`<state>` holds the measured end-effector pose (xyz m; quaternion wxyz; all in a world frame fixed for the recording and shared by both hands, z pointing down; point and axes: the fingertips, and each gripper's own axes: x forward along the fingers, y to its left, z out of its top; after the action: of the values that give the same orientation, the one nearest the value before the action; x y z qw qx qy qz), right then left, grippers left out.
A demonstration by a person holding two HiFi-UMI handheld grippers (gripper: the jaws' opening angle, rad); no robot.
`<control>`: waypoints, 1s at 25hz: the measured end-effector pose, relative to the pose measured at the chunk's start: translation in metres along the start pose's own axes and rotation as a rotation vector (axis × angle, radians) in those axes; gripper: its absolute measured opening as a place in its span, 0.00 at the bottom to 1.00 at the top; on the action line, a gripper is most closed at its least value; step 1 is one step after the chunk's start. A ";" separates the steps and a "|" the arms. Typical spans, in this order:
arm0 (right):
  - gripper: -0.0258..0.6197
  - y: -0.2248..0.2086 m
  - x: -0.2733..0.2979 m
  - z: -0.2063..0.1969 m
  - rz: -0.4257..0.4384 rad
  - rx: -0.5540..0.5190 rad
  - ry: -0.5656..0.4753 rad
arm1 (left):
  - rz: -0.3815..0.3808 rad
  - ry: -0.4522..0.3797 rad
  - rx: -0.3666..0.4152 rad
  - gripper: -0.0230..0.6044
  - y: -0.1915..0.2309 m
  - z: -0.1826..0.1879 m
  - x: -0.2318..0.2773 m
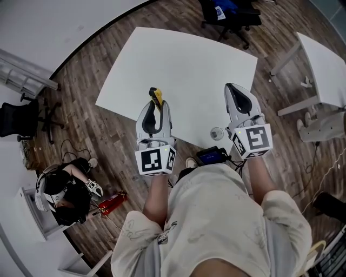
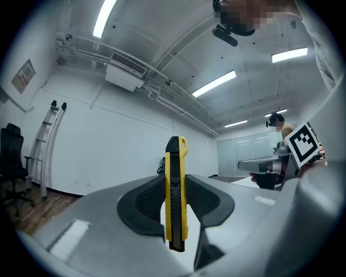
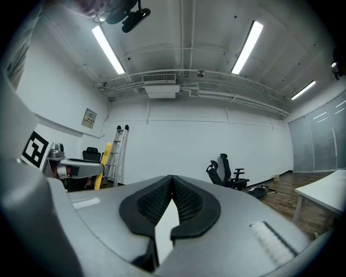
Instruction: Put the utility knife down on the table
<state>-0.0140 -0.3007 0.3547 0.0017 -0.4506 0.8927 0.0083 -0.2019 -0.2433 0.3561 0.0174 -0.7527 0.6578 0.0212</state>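
A yellow and black utility knife (image 2: 175, 195) stands upright between the pads of my left gripper (image 2: 176, 203), which is shut on it. In the head view the knife (image 1: 157, 96) sticks out past the left gripper (image 1: 155, 111), over the near edge of the white table (image 1: 184, 70). My right gripper (image 1: 238, 98) is shut with nothing in it, its pads meeting at the tips (image 3: 171, 186), and it hovers over the table's near right part. Seen from the right gripper, the left gripper (image 3: 75, 169) and the yellow knife (image 3: 101, 165) show at the left.
A small round clear object (image 1: 217, 133) sits at the table's near edge by my right gripper. A second white table (image 1: 324, 65) stands to the right, office chairs (image 1: 232, 16) behind the table and at the left. A person sits on the floor at lower left (image 1: 65, 192).
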 end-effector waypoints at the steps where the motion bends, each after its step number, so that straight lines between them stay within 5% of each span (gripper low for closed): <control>1: 0.05 0.000 0.000 0.000 0.001 0.001 0.001 | 0.002 0.013 0.006 0.25 0.001 -0.003 0.001; 25: 0.05 0.023 0.001 0.007 0.007 -0.043 0.013 | 0.026 0.239 0.038 0.25 0.034 -0.073 0.016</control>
<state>-0.0328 -0.2873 0.3485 -0.0139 -0.4474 0.8939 0.0248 -0.2325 -0.2673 0.4281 -0.0474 -0.7406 0.6653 -0.0811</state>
